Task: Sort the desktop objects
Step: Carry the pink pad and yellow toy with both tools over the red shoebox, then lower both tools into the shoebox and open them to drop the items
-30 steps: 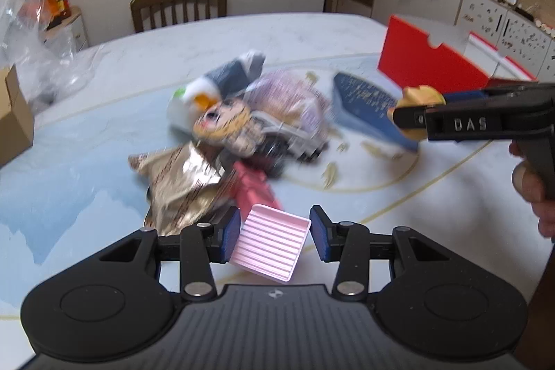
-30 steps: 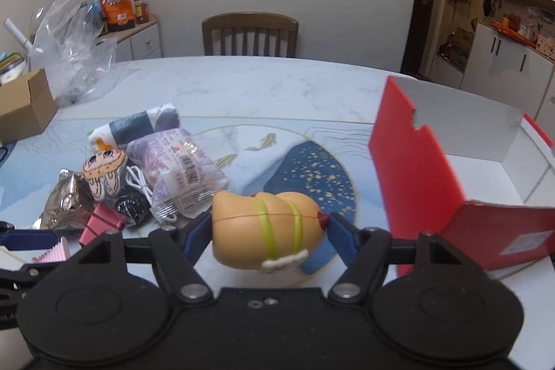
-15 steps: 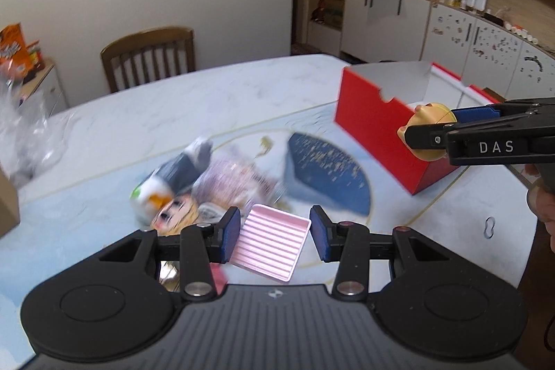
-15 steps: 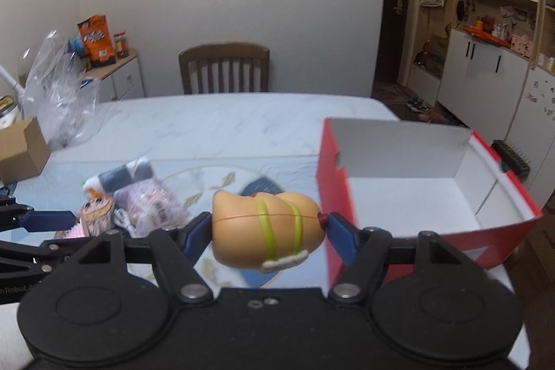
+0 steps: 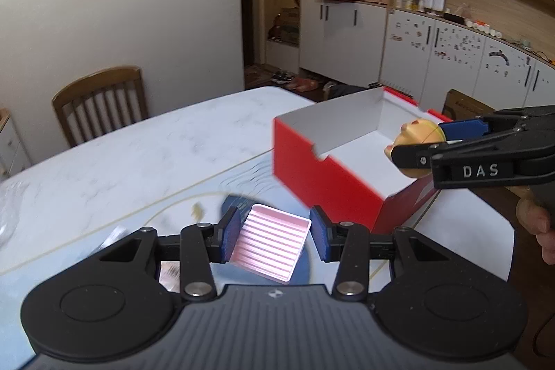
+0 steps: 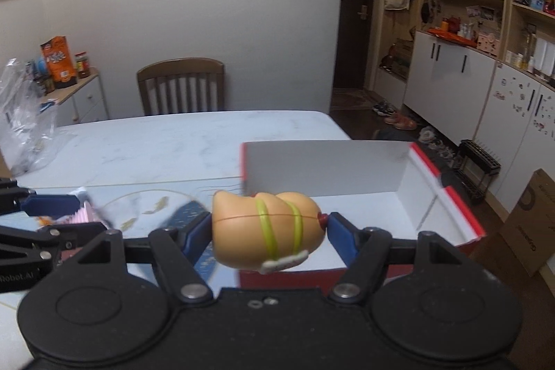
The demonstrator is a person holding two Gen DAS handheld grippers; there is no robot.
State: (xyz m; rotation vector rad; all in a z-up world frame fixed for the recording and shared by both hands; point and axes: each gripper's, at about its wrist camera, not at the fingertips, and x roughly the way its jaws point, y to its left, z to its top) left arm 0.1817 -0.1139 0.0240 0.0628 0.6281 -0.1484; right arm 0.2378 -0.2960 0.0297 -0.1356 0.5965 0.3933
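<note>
A: Two loads in the air. Left gripper [image 5: 274,237] closed partway on a ribbed pink tray [image 5: 270,243], the left pad flat against one side, a sliver of gap showing at the right pad. Right gripper [image 6: 269,233] spread fairly wide, clamped end to end on a toy hot dog [image 6: 265,229].

B: And the target?

A: Red box [image 5: 319,177] with a white inside, open top, sitting on the right part of the marble table [image 5: 138,148]. Looks empty from here. Hot dog already hanging above the near right rim in the left view; pink tray short of it, above the blue patch of the tabletop, left of the box.

B: Best way through the drop, then?

A: Probably one at a time. Carry the hot dog past the near wall, lower toward the white floor, then spread the pads; from height, likely to roll or bounce. Same for the tray: keep level, clear the notched left wall [image 5: 317,152] first, release low.

B: Room to move?

A: Plenty above the box. Far wall stands tall, so approach from the near or left side. Table edge just right of the box, with floor beyond. Grippers close together, so stagger them. Wooden chair [image 6: 180,85] well away at the far side.
</note>
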